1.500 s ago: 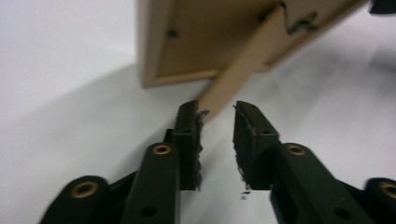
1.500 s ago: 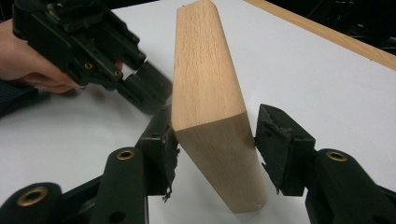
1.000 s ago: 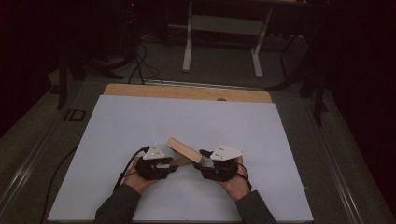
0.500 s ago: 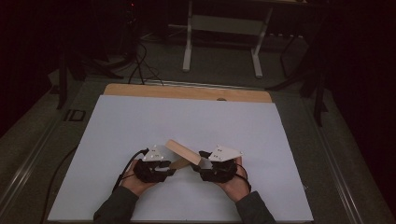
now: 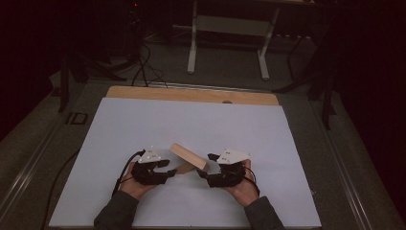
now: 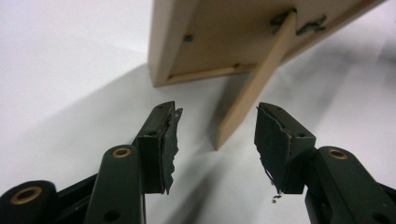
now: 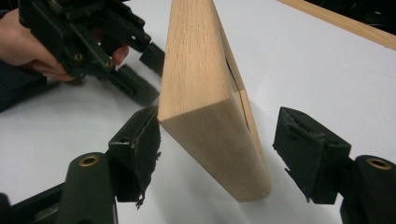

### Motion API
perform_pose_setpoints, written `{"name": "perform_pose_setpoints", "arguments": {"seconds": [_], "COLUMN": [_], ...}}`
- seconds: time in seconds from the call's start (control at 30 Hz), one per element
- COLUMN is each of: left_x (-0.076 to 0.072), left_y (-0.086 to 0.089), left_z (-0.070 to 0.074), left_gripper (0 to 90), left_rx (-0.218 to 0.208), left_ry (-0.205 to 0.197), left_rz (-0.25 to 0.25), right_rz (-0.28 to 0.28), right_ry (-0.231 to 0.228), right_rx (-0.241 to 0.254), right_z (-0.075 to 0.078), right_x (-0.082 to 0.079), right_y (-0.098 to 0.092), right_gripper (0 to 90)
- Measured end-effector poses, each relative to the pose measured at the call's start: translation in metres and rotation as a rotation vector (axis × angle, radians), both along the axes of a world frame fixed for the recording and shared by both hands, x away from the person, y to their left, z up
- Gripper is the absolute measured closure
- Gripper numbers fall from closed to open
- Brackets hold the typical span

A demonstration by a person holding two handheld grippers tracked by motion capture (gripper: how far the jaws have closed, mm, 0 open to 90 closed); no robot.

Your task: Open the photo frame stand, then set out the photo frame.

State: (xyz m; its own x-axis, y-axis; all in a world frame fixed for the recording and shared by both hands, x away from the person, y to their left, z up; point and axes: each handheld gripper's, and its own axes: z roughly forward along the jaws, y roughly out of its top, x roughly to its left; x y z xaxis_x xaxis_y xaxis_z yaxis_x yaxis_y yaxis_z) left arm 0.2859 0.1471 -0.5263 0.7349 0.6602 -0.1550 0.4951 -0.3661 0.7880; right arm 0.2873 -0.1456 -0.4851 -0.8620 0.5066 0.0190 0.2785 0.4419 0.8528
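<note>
A light wooden picture frame (image 5: 187, 156) stands tilted on the white tabletop (image 5: 191, 124), propped on its back leg (image 6: 254, 79). My left gripper (image 5: 168, 167) sits at its left. In the left gripper view the jaws (image 6: 215, 135) have just been opening and stand apart either side of the leg's foot, touching nothing. My right gripper (image 5: 205, 165) is at the frame's right end. Its jaws (image 7: 217, 140) have just been opening and straddle the frame's edge (image 7: 201, 93). The left pad (image 7: 140, 149) is very near the wood and the right pad (image 7: 303, 149) is well clear.
A wooden strip (image 5: 191, 94) runs along the table's far edge. Beyond it stand the legs of a metal stand (image 5: 227, 43) on a dark floor with cables (image 5: 143, 67). A person's hand (image 7: 18, 42) holds the left gripper (image 7: 93, 42) across from the right one.
The frame stays propped in the same spot. The left hand has drawn slightly away to the left; the right hand has kept still.
</note>
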Motion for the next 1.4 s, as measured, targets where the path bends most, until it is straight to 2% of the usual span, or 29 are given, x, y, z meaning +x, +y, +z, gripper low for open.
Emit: {"name": "perform_pose_setpoints", "arguments": {"seconds": [0.17,0.6,0.83,1.2,1.4], "left_x": [0.001,0.003,0.003,-0.002,-0.005], "left_y": [0.005,0.017,0.021,0.021,0.017], "left_z": [0.002,0.007,0.009,0.015,0.017], "left_gripper": [49.3,49.9,52.7,59.0,66.1], "left_rx": [-0.015,-0.043,-0.062,-0.098,-0.103], "left_ry": [-0.01,-0.026,-0.031,-0.109,-0.131], "left_rz": [0.02,0.069,0.095,0.137,0.112], "right_rz": [0.009,0.038,0.061,0.043,0.009], "right_ry": [0.012,0.05,0.059,0.076,0.076], "right_rx": [0.006,-0.015,-0.043,-0.041,-0.04], "right_z": [0.0,-0.006,-0.008,-0.008,-0.008], "right_x": [0.001,0.004,0.003,0.004,0.007], "right_y": [-0.002,-0.012,-0.02,-0.036,-0.045], "right_gripper": [32.5,34.9,38.4,48.9,61.4]}}
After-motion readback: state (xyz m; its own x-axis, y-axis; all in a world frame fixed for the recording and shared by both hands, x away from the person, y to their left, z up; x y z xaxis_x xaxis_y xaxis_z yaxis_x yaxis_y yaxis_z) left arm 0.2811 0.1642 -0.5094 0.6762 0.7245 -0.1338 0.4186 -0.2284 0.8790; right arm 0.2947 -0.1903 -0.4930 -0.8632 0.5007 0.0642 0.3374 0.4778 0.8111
